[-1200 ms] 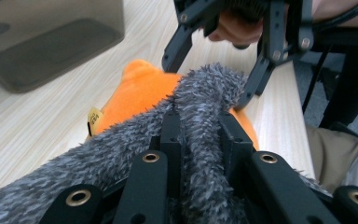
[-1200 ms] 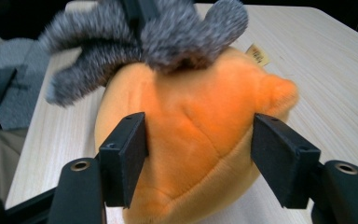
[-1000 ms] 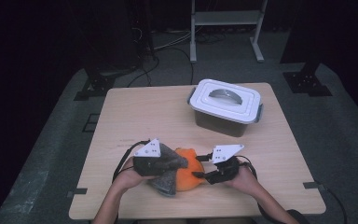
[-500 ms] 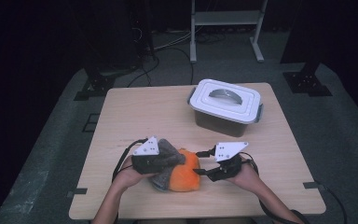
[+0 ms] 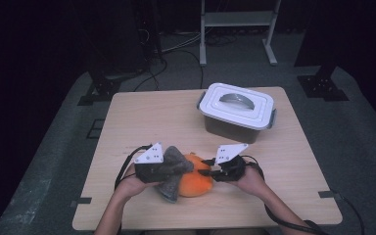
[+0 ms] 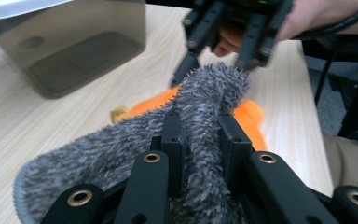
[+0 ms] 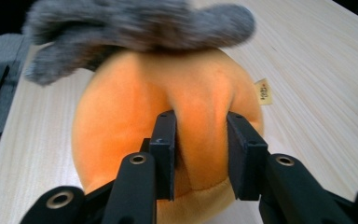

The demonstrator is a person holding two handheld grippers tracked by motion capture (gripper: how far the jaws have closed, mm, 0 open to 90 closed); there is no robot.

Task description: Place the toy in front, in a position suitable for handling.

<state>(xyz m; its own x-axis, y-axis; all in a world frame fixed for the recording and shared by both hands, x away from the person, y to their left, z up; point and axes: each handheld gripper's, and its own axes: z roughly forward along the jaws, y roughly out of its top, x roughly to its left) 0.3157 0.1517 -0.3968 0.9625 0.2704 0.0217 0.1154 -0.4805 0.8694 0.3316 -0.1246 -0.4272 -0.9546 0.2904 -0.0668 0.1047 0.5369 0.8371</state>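
We worked at the near edge of the wooden table (image 5: 142,117), where an orange plush toy (image 5: 196,182) lay at about six o'clock from the table's middle, with a grey fuzzy cloth (image 5: 172,169) draped over its left side and top. Our left gripper (image 5: 164,169) was clenched on that grey cloth: in the left gripper view a thick fold of the cloth (image 6: 200,116) stood squeezed between the two black jaws, with the orange toy (image 6: 249,119) showing behind it at one o'clock. Our right gripper (image 5: 210,172) came in from three o'clock of the toy, and its jaws had just been closing; in the right gripper view they pinched a ridge of the toy's orange fabric (image 7: 191,126) between them, the pads pressing into the soft body. The cloth (image 7: 135,23) lay across the top of the toy at twelve o'clock in that view, and a small tan label (image 7: 263,92) stuck out of the toy at two o'clock. The two grippers stood near each other, on either side of the toy. Well apart from them, at about one o'clock on the table, sat a grey storage box (image 5: 225,129) with its white lid (image 5: 237,104) on.
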